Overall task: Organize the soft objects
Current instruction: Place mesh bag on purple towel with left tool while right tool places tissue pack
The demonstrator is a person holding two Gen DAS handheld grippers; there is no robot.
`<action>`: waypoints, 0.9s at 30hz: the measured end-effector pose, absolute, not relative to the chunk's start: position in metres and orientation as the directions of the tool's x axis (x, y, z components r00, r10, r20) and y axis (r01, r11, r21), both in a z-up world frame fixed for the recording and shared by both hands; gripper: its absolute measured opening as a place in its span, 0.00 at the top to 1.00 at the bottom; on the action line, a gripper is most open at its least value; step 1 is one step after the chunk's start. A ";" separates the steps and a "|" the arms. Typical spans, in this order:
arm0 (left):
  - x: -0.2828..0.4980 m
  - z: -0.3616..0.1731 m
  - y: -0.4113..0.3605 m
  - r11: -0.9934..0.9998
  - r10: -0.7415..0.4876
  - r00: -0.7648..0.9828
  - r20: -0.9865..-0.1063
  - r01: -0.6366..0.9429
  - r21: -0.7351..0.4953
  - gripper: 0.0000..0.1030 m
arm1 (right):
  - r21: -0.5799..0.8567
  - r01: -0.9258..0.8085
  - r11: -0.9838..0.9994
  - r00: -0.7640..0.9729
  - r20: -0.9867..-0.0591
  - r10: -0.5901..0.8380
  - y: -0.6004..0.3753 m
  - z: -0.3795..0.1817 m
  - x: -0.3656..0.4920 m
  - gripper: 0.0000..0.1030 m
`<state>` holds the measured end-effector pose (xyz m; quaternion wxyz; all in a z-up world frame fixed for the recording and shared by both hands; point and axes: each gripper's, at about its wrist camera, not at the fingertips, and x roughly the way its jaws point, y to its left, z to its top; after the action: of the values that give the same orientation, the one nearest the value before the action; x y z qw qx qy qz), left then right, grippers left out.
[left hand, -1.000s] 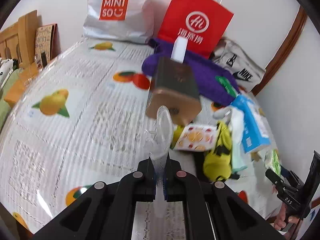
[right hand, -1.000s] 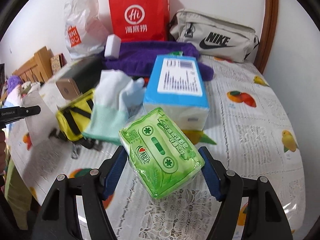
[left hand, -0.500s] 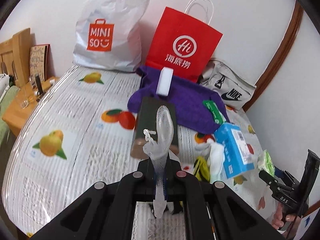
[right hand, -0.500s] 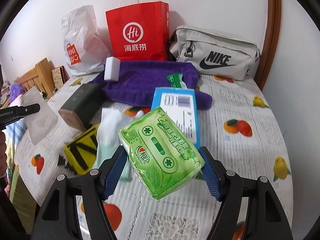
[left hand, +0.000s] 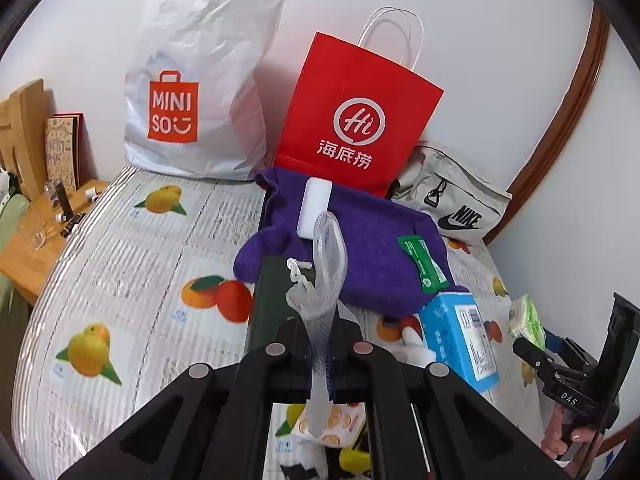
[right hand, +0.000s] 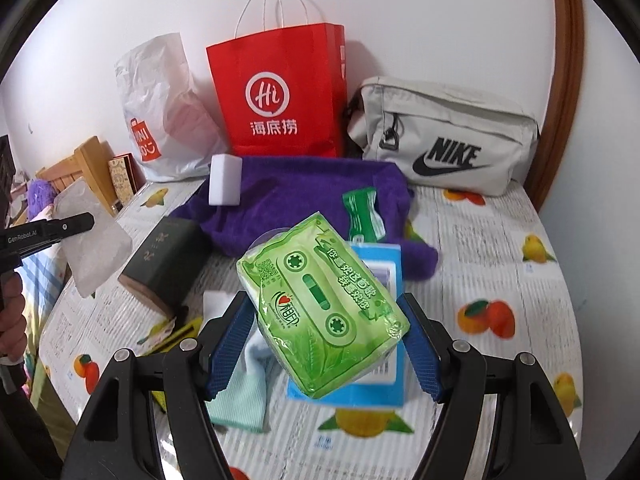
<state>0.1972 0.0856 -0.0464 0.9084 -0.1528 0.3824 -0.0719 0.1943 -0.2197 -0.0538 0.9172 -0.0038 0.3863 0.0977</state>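
1. While held above the fruit-print tablecloth (right hand: pixel 500 240), the right gripper (right hand: pixel 326 332) pinches a green plastic-wrapped tissue pack (right hand: pixel 320 312) between its blue pads (right hand: pixel 230 340), the pack tilted.
2. Left gripper (left hand: pixel 319 344): jaws pressed together on a clear bubbly plastic bag (left hand: pixel 324 280), seen edge-on and sticking up past the fingertips.
3. Under the green pack lies a blue rectangular tissue pack (right hand: pixel 376 384); a pale mint cloth (right hand: pixel 244 392) lies just left of it.
4. Mid-table: a crumpled purple towel (right hand: pixel 304 204) carrying a white sponge block (right hand: pixel 226 180) and a green sachet (right hand: pixel 362 216).
5. A dark green box (right hand: pixel 168 260) lies left of the towel.
6. Far edge, against the wall: white Miniso plastic bag (left hand: pixel 200 92), red paper bag (left hand: pixel 356 120), grey Nike pouch (right hand: pixel 444 136).
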 end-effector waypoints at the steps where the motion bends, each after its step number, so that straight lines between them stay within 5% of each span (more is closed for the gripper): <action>1: 0.201 -0.046 0.085 0.943 -0.247 0.698 -0.672 0.013 -0.333 0.95 | 0.068 -0.184 0.981 0.684 -0.708 0.177 -0.219 -0.052 0.198 0.30; 27: 0.323 -0.072 0.062 0.926 -0.292 0.647 -0.704 0.007 -0.378 0.95 | 0.083 -0.186 0.979 0.647 -0.739 0.186 -0.222 -0.072 0.321 0.30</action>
<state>0.3227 0.0625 -0.0721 0.8907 -0.1732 0.4118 -0.0840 0.3208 -0.2225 -0.0718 0.9076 -0.0001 0.4072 0.1024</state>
